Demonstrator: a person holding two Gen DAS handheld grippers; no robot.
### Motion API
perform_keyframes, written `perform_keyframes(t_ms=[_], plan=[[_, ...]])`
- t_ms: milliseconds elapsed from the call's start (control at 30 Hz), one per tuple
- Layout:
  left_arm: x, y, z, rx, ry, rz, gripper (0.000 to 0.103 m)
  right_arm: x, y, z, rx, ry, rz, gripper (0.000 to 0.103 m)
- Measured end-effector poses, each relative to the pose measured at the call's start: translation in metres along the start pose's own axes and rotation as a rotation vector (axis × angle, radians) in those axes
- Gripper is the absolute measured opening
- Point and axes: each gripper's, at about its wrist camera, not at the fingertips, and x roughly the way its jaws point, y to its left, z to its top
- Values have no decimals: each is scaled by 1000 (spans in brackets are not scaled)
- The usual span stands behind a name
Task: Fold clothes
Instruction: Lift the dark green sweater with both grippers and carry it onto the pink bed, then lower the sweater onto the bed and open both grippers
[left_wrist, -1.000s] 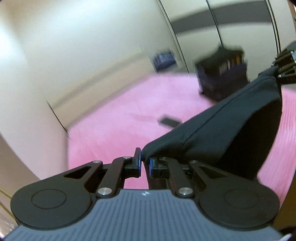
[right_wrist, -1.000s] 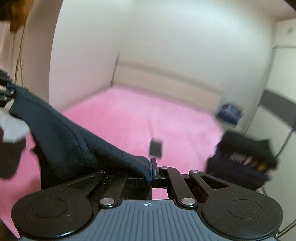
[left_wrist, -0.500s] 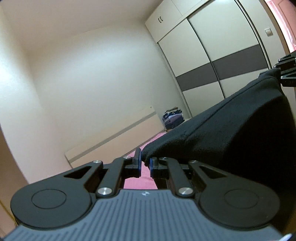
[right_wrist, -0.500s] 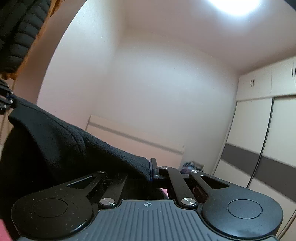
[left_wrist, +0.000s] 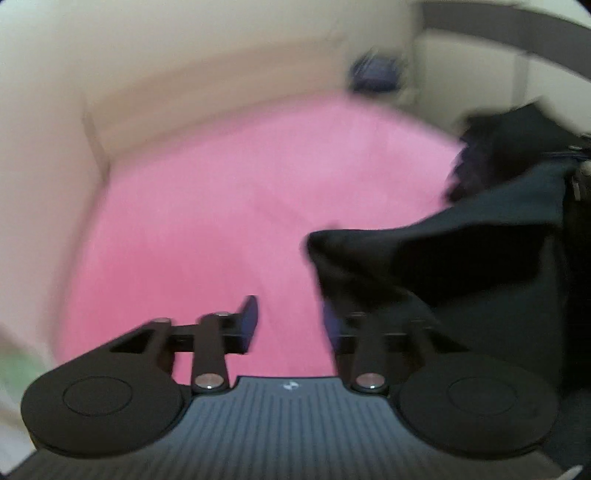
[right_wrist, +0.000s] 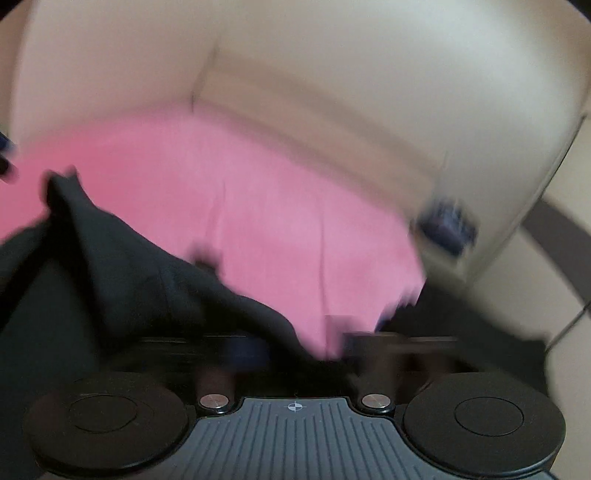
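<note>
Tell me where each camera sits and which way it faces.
Left wrist: sits behind the left gripper, looking down over the pink bed cover; its fingers are spread, with the black garment at the right one.
Right wrist: sits behind the right gripper, looking down over the same cover; the garment drapes over its left finger.
Shared: cover, garment, beige wall, dark pile in the far corner.

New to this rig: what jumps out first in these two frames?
The big pink bed surface fills the middle of both wrist views. Next, the black garment: it drapes over the right-hand finger of the left gripper, whose jaws stand apart, and in the right wrist view it lies over the left side of the right gripper, whose jaws also look apart through heavy blur. A dark pile sits at the far edge by the wall.
</note>
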Motion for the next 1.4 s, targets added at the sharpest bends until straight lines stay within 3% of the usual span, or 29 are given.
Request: perform_keyframes(t_ms=[133, 233, 333, 400, 467, 567, 600, 633, 700, 800, 900, 1000, 1100, 1233, 1300, 1400], plan=[[44, -9, -63, -57, 166, -9, 33, 60, 27, -69, 72, 152, 158, 85], [47, -15, -116, -102, 307, -39, 34, 45, 39, -119, 161, 238, 305, 84], [20, -27, -167, -122, 389, -84, 37, 15, 56, -140, 254, 295, 440, 84], [11, -46, -180, -131, 412, -119, 41, -5, 74, -143, 218, 306, 525, 84], [7, -60, -186, -143, 427, -158, 42, -14, 96, -149, 81, 304, 590, 84], [2, -77, -195, -146, 436, -213, 43, -20, 127, -163, -113, 308, 610, 84], [1, -82, -200, -142, 433, -228, 43, -18, 133, -165, -130, 325, 609, 70], [-2, -83, -203, -135, 429, -242, 44, -14, 138, -165, -137, 354, 610, 36], [-9, -79, -208, -124, 421, -261, 44, -11, 148, -162, -176, 388, 596, 5], [-22, -62, -210, -116, 397, -283, 44, -13, 161, -144, -125, 445, 604, 0], [-34, -34, -214, -110, 366, -303, 46, -27, 162, -112, 111, 483, 637, 0], [-53, 6, -224, -80, 347, -292, 47, -48, 164, -72, 349, 466, 686, 0], [-76, 53, -238, -96, 330, -251, 48, -67, 189, -21, 461, 410, 771, 0], [-108, 123, -268, -207, 319, -116, 49, -78, 248, 69, 506, 297, 933, 0], [-126, 156, -287, -280, 316, -9, 49, -69, 284, 115, 567, 256, 1029, 0], [-141, 193, -314, -379, 353, 99, 49, -43, 349, 171, 644, 202, 1095, 0]])
